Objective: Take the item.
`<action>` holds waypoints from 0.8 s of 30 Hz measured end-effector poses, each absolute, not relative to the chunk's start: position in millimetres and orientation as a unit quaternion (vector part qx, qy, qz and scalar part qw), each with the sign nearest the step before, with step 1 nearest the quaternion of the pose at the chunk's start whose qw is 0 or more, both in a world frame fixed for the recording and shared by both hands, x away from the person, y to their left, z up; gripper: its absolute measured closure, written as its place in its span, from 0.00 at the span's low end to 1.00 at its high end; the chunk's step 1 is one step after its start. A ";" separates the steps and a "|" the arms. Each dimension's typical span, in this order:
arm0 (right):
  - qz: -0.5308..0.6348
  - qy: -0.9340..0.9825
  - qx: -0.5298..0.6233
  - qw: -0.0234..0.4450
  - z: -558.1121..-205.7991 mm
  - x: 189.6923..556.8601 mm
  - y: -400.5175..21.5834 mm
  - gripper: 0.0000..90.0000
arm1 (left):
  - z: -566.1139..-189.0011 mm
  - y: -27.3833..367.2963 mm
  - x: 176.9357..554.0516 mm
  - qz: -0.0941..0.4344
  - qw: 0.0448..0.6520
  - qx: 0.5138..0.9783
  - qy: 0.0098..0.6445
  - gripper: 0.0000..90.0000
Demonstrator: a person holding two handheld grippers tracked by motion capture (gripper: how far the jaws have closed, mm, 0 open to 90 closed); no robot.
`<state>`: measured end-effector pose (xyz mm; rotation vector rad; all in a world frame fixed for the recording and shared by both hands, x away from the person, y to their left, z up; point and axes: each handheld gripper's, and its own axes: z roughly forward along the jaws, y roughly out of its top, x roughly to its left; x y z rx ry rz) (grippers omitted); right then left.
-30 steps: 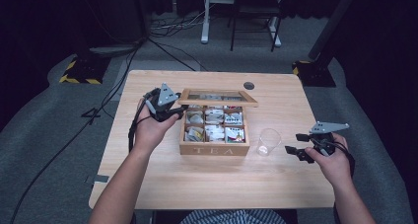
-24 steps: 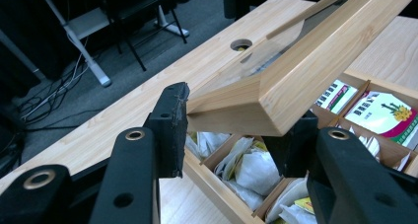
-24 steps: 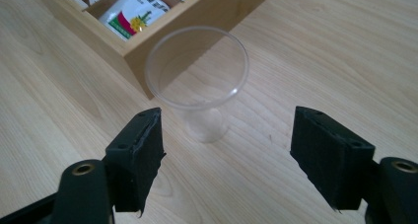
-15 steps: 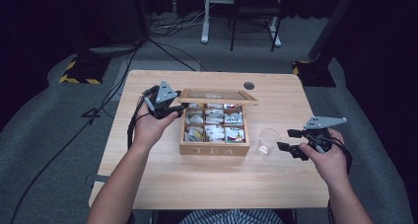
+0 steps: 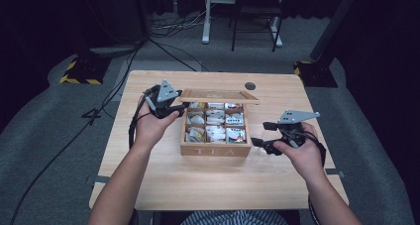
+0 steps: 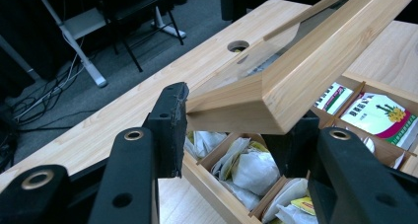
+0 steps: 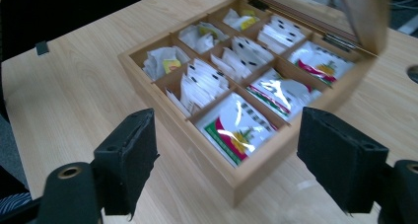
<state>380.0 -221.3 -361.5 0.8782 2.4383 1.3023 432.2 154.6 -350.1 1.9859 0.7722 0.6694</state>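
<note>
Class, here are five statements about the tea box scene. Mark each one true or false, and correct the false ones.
1. The left claw is clamped on a corner of the wooden lid. True.
2. The tea box is closed. False: its lid is propped up and the tea bags show.
3. The right claw holds a tea bag. False: its jaws, which have just been opening, stand apart with nothing between them.
4. The box is split into compartments. True: wooden dividers separate the packets.
5. The box sits on the floor. False: it rests on the wooden table.
</note>
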 end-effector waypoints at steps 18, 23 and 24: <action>0.435 0.843 0.293 0.117 -389.8 400.7 -123.1 0.51 | -351.6 155.4 431.3 0.266 0.440 0.800 0.309 0.60; 0.429 0.851 0.281 0.117 -404.5 405.7 -98.5 0.58 | -351.7 155.6 431.5 0.265 0.441 0.800 0.309 0.60; 0.429 0.851 0.281 0.117 -404.5 405.7 -98.5 0.58 | -351.7 155.6 431.5 0.265 0.441 0.800 0.309 0.60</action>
